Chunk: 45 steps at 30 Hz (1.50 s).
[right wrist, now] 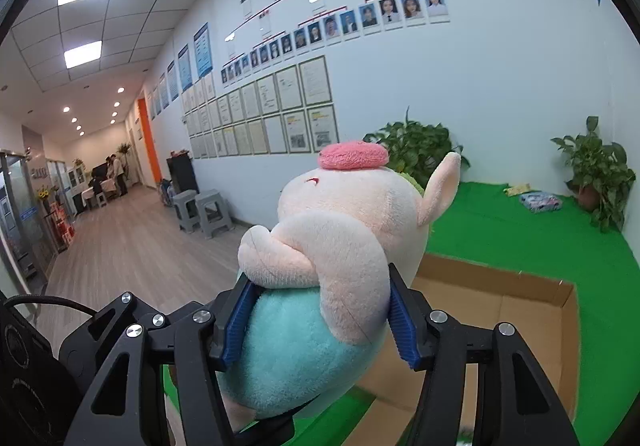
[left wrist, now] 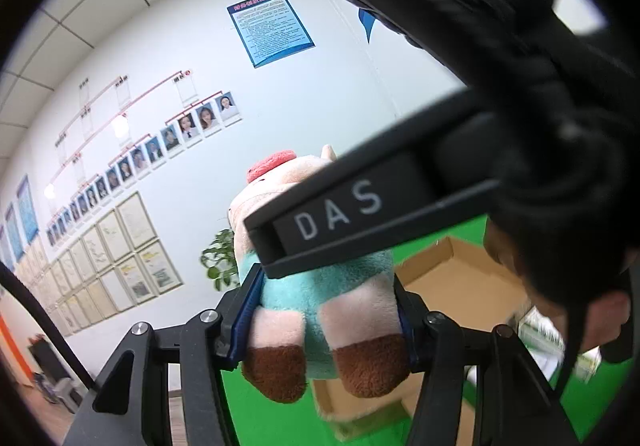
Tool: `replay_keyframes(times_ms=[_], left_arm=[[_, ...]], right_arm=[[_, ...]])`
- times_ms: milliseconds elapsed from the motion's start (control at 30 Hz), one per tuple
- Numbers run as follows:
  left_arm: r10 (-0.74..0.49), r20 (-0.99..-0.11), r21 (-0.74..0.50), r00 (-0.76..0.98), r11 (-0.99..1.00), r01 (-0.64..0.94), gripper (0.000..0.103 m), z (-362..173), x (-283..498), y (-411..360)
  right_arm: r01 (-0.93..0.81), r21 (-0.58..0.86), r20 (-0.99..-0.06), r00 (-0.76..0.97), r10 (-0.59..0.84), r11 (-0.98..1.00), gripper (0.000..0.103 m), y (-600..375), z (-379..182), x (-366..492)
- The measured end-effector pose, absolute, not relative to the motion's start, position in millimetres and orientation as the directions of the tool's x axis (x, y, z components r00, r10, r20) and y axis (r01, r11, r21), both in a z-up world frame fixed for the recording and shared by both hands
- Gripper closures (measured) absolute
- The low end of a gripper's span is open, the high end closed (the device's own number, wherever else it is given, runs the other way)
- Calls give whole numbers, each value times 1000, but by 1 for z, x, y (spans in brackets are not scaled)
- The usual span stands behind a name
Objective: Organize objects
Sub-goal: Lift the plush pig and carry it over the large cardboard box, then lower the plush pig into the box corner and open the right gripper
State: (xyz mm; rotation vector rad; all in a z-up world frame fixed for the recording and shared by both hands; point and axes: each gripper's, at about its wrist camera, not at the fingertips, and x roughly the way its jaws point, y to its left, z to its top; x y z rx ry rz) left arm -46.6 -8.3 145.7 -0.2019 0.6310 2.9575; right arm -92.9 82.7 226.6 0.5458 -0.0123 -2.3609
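Note:
A plush pig [left wrist: 320, 286] with a pink body, teal shirt, brown feet and a pink cap is held in the air by both grippers. My left gripper [left wrist: 326, 322] is shut on its lower body, near the legs. My right gripper [right wrist: 316, 320] is shut on its torso [right wrist: 328, 278], under one arm. The right gripper's black body [left wrist: 460, 166], marked DAS, crosses the left wrist view above the pig. An open cardboard box [right wrist: 500, 306] lies below and behind the pig on the green mat [right wrist: 520, 230]; it also shows in the left wrist view [left wrist: 460, 282].
Two potted plants [right wrist: 420, 146] [right wrist: 600, 174] stand on the mat against the white wall. A small patterned packet [right wrist: 540, 202] lies near the far corner. White-green boxes [left wrist: 560, 342] sit right of the cardboard box. Grey stools [right wrist: 204, 212] stand on the wood floor at left.

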Motion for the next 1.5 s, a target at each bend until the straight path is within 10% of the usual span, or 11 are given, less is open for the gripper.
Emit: replay_keyframes(times_ms=[367, 1500], left_arm=[[111, -265, 336, -958, -920, -200, 48, 129, -135, -23], [60, -671, 192, -739, -949, -251, 41, -104, -283, -110]], right_arm=[[581, 199, -442, -665, -602, -789, 47, 82, 232, -222], [484, 396, -765, -296, -572, -780, 45, -16, -89, -424]])
